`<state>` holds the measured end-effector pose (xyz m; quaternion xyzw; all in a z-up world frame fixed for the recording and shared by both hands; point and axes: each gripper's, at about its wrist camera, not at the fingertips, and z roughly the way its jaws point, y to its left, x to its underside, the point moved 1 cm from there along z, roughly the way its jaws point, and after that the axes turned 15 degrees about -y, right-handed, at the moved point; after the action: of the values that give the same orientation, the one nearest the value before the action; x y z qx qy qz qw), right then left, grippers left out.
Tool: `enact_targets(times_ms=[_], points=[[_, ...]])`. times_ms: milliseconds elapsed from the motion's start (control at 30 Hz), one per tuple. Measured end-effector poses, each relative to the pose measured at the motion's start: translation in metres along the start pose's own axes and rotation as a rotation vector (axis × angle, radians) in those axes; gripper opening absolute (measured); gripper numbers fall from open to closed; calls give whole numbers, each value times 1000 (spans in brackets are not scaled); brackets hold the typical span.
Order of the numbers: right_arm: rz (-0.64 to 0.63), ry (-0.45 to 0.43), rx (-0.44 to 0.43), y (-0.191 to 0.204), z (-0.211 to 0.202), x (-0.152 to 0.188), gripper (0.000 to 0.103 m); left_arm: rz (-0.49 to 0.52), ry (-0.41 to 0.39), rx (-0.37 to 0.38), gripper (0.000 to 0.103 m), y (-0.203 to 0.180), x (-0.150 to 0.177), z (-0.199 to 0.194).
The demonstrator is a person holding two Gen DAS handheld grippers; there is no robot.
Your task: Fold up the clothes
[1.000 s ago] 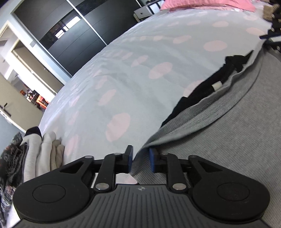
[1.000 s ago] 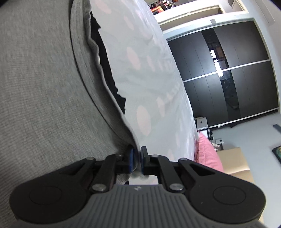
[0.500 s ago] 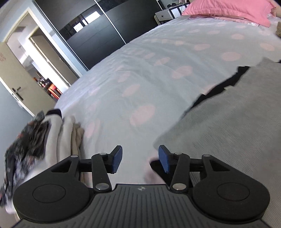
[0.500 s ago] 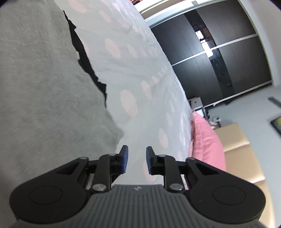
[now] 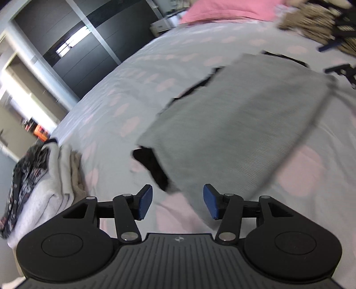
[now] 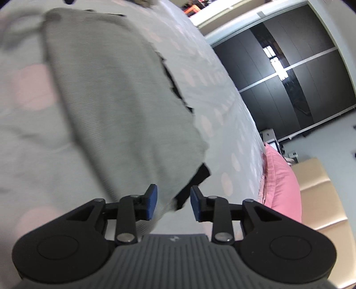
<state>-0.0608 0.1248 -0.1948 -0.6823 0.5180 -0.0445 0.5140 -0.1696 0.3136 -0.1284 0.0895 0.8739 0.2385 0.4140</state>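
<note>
Grey ribbed knit, the folded garment (image 5: 233, 124) lies flat on a pale bedspread (image 5: 138, 73) printed with pink spots, black fabric (image 5: 153, 166) poking out along its edge and at the near corner. No writing or label can be read on anything. The left gripper (image 5: 178, 202) hangs just short of that near corner, its blue-padded jaws opening with nothing between them. The right gripper (image 6: 173, 203) hovers over the garment's other near corner (image 6: 191, 186), jaws also opening, the pads clear of the cloth. At the near left in the left wrist view sits a stack of folded clothes (image 5: 44, 184). A pink pillow (image 5: 227, 11) lies at the far end, with a striped heap (image 5: 311, 24) far right. Dark wardrobe doors (image 6: 289, 84) stand beyond the bed.
</note>
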Motion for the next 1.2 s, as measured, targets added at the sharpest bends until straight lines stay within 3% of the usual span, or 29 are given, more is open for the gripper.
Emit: enact_targets(times_ms=[233, 333, 400, 567, 700, 800, 933, 1200], points=[[-124, 2, -32, 45, -18, 13, 38, 308, -4, 50, 50, -70, 22, -6], [-218, 2, -10, 58, -16, 19, 40, 457, -17, 11, 50, -90, 31, 2], [-256, 4, -7, 63, -13, 22, 41, 496, -6, -9, 50, -95, 34, 10], [-301, 6, 10, 70, -3, 24, 43, 506, -9, -65, 50, -99, 38, 28], [-290, 15, 32, 68, 7, 24, 38, 503, -20, -100, 47, -101, 35, 39], [-272, 22, 51, 65, 15, 24, 27, 472, -20, -98, 35, -98, 30, 41], [-257, 26, 56, 63, 21, 23, 9, 422, -16, -79, 7, -94, 27, 36], [-179, 14, 141, 42, 7, 9, 4, 328, -29, -74, 2, -71, 9, 15]])
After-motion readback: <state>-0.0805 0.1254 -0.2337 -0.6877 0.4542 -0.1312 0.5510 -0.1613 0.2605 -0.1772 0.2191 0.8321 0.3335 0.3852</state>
